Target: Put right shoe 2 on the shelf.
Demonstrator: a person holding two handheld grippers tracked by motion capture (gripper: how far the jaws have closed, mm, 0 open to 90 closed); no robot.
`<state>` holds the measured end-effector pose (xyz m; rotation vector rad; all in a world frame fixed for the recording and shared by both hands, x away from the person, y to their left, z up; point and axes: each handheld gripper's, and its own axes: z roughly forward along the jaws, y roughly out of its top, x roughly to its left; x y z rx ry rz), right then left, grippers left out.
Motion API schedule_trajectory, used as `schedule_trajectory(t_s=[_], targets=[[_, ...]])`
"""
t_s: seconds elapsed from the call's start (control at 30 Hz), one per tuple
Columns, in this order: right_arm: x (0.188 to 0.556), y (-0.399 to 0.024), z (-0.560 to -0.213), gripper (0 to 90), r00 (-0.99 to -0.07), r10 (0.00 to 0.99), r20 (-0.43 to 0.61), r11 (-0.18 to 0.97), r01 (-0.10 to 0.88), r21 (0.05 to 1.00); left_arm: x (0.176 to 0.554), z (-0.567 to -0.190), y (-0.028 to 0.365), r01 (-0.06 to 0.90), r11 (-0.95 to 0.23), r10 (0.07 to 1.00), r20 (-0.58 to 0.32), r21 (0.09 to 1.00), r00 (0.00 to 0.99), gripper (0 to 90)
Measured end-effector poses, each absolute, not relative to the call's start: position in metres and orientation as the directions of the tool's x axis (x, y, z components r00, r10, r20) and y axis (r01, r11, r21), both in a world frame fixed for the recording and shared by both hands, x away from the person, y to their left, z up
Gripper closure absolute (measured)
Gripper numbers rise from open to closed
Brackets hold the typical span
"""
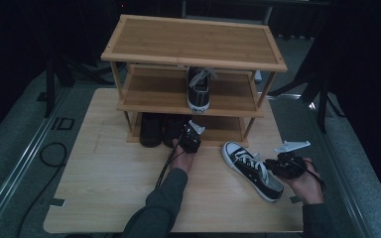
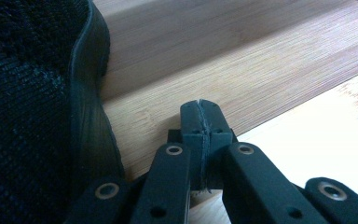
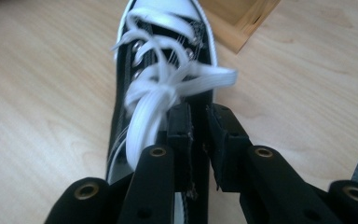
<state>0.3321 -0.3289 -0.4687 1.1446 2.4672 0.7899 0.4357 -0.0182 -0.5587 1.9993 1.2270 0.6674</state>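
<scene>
Black canvas of the sneaker (image 1: 252, 170) lies on the table (image 1: 104, 188) before the rack (image 1: 193, 44). Its collar wall is straddled by the right gripper (image 3: 199, 114), jaws slightly parted, seemingly for lifting. The left gripper (image 2: 200, 112), closed and empty, is rested at the bottom shelf beside dark shoes (image 1: 151, 130).

L gripper (image 1: 190, 135): jaws pressed fully together, nothing between, pointing fwd off an outstretched L forearm. R gripper (image 3: 199, 122): jaws a narrow gap apart, tilted inward to the left, R hand (image 1: 308, 184) cupping it from below.

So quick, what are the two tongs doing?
Left tongs: shut, holding nothing.
Right tongs: slightly open astride the sneaker's side; grip unclear.
</scene>
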Motion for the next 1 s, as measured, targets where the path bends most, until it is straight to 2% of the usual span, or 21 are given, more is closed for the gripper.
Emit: schedule_trajectory(t_s=[0.37,0.53,0.8,0.93,1.0], targets=[[0.319,-0.332,-0.467,73.6,-0.658,0.753,-0.031,0.540,0.590,0.600,0.436,-0.559,-0.018,0.550,-0.317,0.904,0.071,0.773,0.421,89.6],[0.321,-0.328,-0.474,69.9,-0.655,0.752,-0.070,0.578,0.605,0.548,0.436,-0.559,-0.018,0.550,-0.316,0.905,0.071,0.773,0.420,89.7],[0.335,-0.316,-0.484,76.1,-0.645,0.759,-0.093,0.585,0.610,0.534,0.436,-0.559,-0.018,0.550,-0.315,0.905,0.070,0.773,0.420,89.7],[0.340,-0.316,-0.486,85.2,-0.657,0.751,-0.060,0.579,0.613,0.537,0.436,-0.559,-0.018,0.550,-0.315,0.905,0.070,0.773,0.420,89.7],[0.340,-0.318,-0.487,87.0,-0.658,0.752,-0.040,0.567,0.615,0.549,0.436,-0.559,-0.018,0.550,-0.314,0.905,0.069,0.773,0.420,89.7]])
